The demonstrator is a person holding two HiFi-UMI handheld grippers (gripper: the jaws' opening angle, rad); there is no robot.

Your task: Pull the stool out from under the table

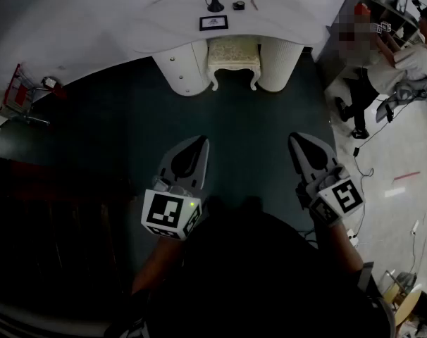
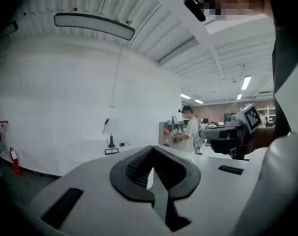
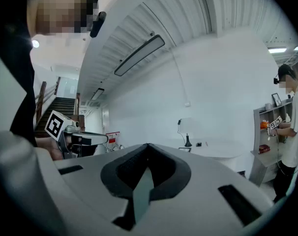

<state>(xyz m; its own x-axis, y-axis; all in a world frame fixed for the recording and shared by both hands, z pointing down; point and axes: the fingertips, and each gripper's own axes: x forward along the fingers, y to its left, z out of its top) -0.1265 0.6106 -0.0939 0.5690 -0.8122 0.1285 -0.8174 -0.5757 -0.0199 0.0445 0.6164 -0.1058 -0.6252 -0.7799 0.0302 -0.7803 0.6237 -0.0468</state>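
Note:
A cream upholstered stool (image 1: 233, 60) with curved legs stands tucked between the two round pedestals of a white dressing table (image 1: 171, 27) at the far side of a dark floor. My left gripper (image 1: 199, 142) and right gripper (image 1: 295, 139) are held side by side well short of the stool, both pointing toward it. Both are shut with nothing between the jaws. In the left gripper view the table (image 2: 90, 154) shows small and far, past the shut left gripper (image 2: 150, 148). The right gripper view shows the table (image 3: 213, 151) beyond the shut right gripper (image 3: 148, 146).
On the table stand a black lamp (image 1: 215, 4), a framed picture (image 1: 213, 23) and small items. A person (image 1: 393, 62) stands at a shelf unit (image 1: 386, 9) to the right. A red cart (image 1: 22, 90) sits at the left. Cables (image 1: 365, 160) lie on the light floor right.

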